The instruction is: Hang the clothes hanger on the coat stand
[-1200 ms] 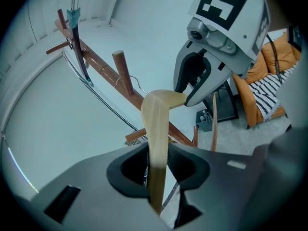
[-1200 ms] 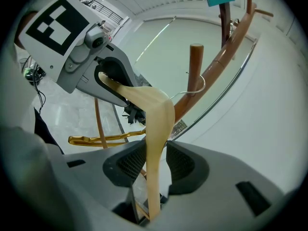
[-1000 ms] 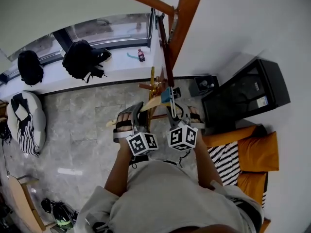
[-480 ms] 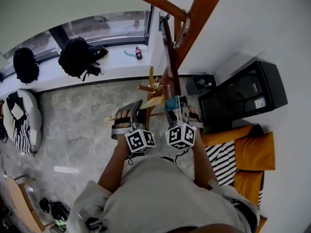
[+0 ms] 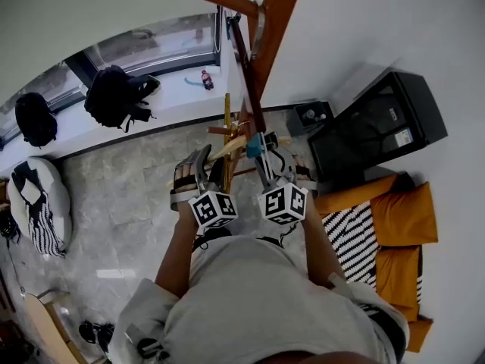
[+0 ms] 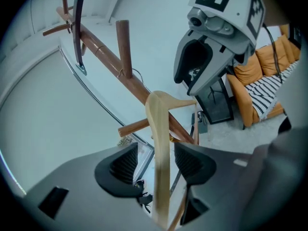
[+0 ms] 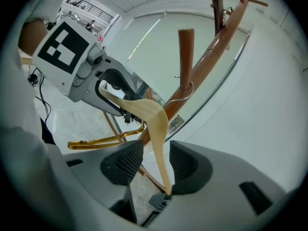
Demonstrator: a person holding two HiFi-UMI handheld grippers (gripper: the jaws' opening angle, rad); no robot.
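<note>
Clothes hanger (image 6: 158, 124) appears hooked over a peg (image 7: 186, 57) of the coat stand (image 6: 103, 52); left gripper (image 6: 156, 162) and right gripper (image 7: 154, 162) have just been opening, jaws now apart around its arms; release in hand; next, draw both grippers back without snagging it.

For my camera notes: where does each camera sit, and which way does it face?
Head view: on the head, facing steeply down; torso, forearms, left gripper, right gripper.
Left gripper view: on it, facing the brown wooden coat stand; jaws, just opened, flank the pale wooden clothes hanger.
Right gripper view: likewise, jaws just opened.
Gripper views share hanger, stand.
</note>
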